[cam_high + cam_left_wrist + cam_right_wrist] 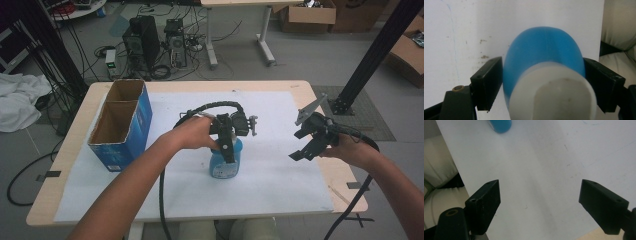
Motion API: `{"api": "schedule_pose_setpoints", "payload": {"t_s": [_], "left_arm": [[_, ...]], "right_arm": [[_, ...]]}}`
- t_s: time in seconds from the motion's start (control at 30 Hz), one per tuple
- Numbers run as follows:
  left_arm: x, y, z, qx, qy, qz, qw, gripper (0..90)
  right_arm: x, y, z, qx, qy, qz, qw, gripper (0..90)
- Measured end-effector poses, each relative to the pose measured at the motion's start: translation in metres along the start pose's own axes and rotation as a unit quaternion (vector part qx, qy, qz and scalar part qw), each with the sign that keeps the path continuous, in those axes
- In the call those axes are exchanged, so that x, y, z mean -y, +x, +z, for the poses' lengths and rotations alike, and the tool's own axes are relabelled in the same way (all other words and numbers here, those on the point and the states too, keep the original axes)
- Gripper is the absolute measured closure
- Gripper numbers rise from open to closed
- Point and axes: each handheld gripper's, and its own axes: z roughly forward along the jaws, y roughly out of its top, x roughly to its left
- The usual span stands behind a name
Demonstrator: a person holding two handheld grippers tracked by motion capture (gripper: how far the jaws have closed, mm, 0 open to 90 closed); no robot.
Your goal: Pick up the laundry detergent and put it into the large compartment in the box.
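Clamping the rounded blue plastic bottle (544,65), left tool (542,85); right tool (539,205) gapes apart.

A pale wooden table (80,130) covered by a white paper sheet (280,175) stands on a grey floor (310,55). Beyond it sit two black computer towers (142,42) among tangled cables, brown cardboard boxes (307,15) and a white desk leg (265,37).

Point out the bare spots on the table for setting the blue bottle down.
Free: white sheet between the blue bottle and right gripper; also the far strip behind the bottle. Crowded: the left side, where the open cardboard box stands.
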Motion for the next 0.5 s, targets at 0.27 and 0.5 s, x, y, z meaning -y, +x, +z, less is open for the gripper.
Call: {"api": "schedule_pose_setpoints", "payload": {"t_s": [0.27, 0.5], "left_arm": [[0.0014, 0.0004, -0.0001, -0.002, -0.005, 0.000, 1.0000, 24.4], [0.0017, 0.0007, 0.0005, -0.001, -0.005, -0.003, 1.0000, 26.7]], "right_arm": [[-0.0009, 0.0002, 0.0008, 0.000, -0.001, 0.000, 1.0000, 17.5], [-0.0020, 0.0001, 0.0011, -0.001, 0.000, -0.001, 1.0000, 17.7]]}}
